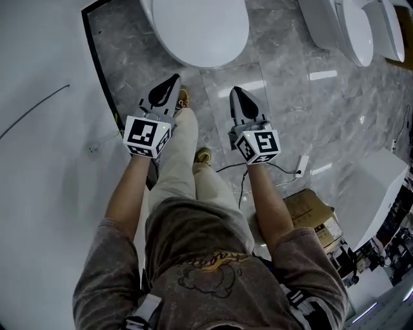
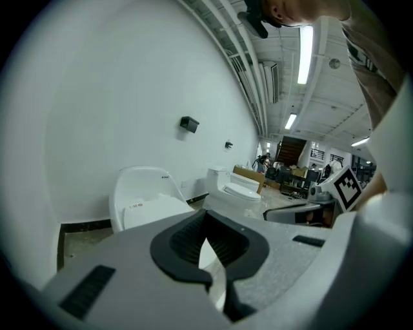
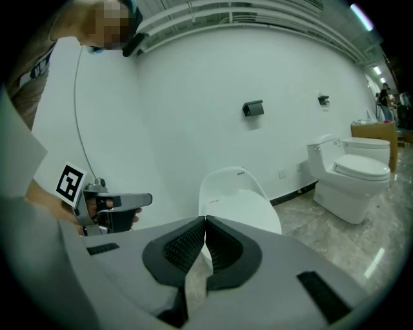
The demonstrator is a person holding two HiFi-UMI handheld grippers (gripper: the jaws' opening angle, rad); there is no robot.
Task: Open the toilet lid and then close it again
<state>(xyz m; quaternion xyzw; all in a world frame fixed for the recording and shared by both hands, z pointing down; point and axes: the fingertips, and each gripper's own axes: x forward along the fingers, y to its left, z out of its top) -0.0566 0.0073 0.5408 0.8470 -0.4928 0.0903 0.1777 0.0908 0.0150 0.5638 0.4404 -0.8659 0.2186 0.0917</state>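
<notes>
In the head view, the left forearm (image 1: 129,187) and the right forearm (image 1: 268,193) are stretched forward from the body, roughly parallel. The left gripper (image 1: 173,80) is held just left of centre and the right gripper (image 1: 236,91) just right of centre, both aimed toward the top of the frame and tipped a little downward, well apart from each other. The jaws of each are pressed together, with nothing pinched. The toilet (image 1: 155,13) is seen at top centre, its lid (image 1: 200,29) lying down, beyond both tips and apart from them.
</notes>
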